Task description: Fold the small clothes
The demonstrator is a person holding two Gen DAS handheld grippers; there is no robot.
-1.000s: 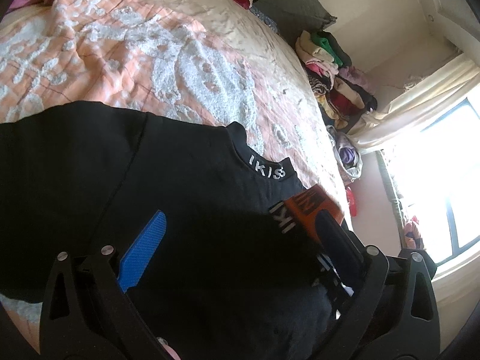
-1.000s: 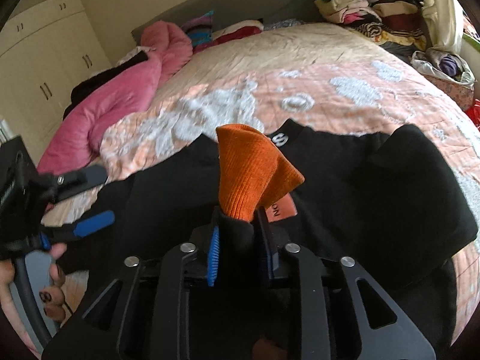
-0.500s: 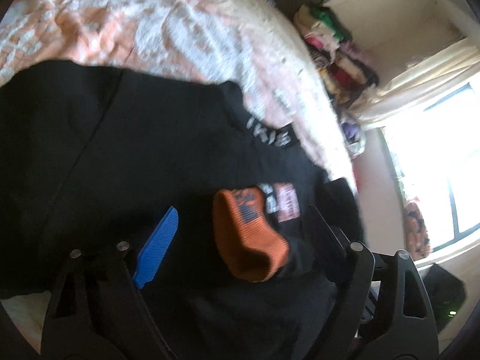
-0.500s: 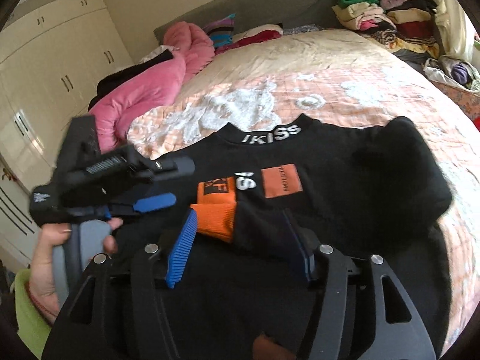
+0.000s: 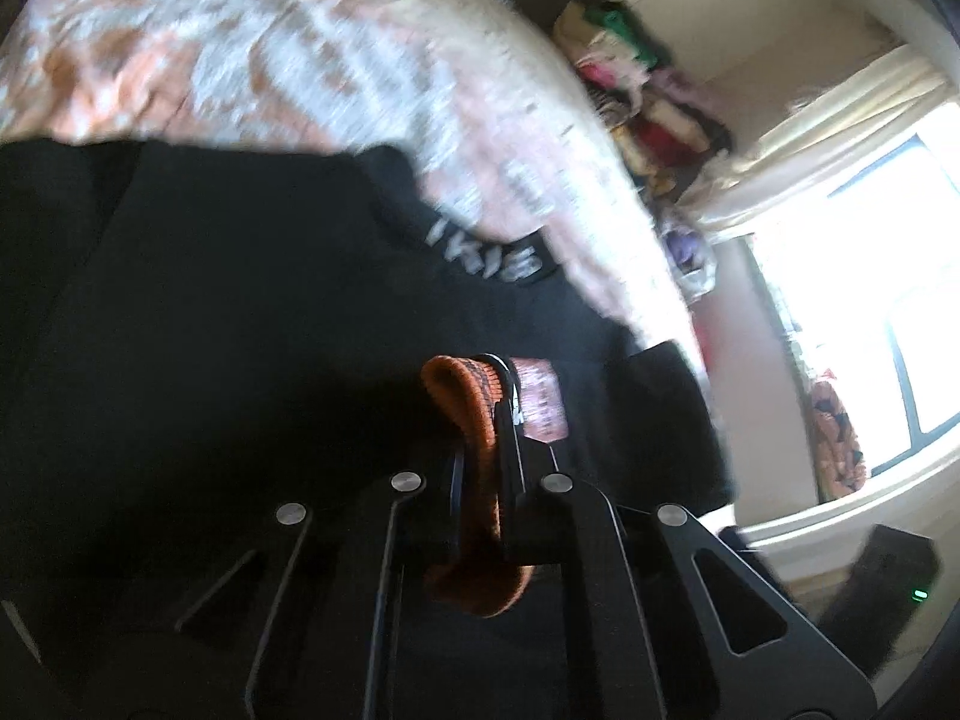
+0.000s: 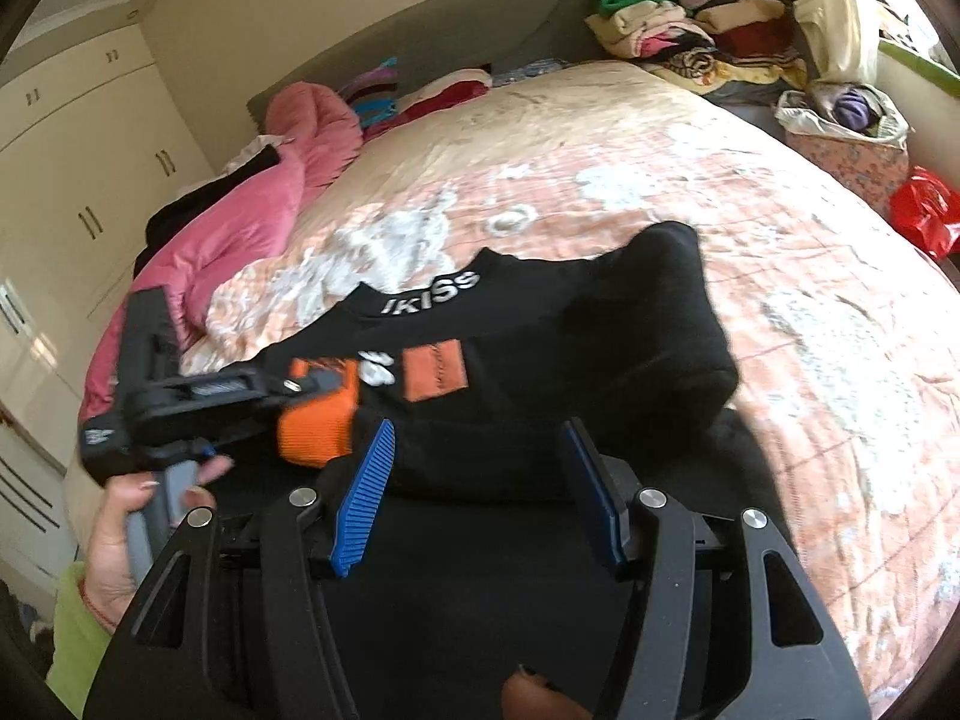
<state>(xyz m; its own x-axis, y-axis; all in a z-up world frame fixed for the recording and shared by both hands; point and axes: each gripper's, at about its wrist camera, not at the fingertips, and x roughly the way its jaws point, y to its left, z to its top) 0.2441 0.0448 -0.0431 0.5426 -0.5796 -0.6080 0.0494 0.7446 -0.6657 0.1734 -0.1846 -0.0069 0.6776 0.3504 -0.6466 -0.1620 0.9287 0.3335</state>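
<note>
A black sweatshirt (image 6: 540, 324) with white collar lettering and an orange chest patch lies flat on the bed; it also fills the left wrist view (image 5: 240, 312). Its right sleeve is folded across the chest and ends in an orange ribbed cuff (image 6: 318, 426). My left gripper (image 5: 486, 414) is shut on that orange cuff (image 5: 474, 408); it shows in the right wrist view (image 6: 288, 387) at the cuff. My right gripper (image 6: 474, 480) is open and empty, just above the sweatshirt's lower part. The left sleeve is folded in at the right (image 6: 660, 324).
The peach and white quilt (image 6: 780, 276) covers the bed. A pink duvet (image 6: 240, 228) lies at the left, with wardrobes behind. Stacked folded clothes (image 6: 690, 30) sit at the far right corner, and a bag (image 6: 840, 132) and a red bag (image 6: 924, 210) beside the bed.
My right gripper let go of the orange cuff and opened. My left gripper moved in and closed on the cuff. The sleeve now lies across the chest.
</note>
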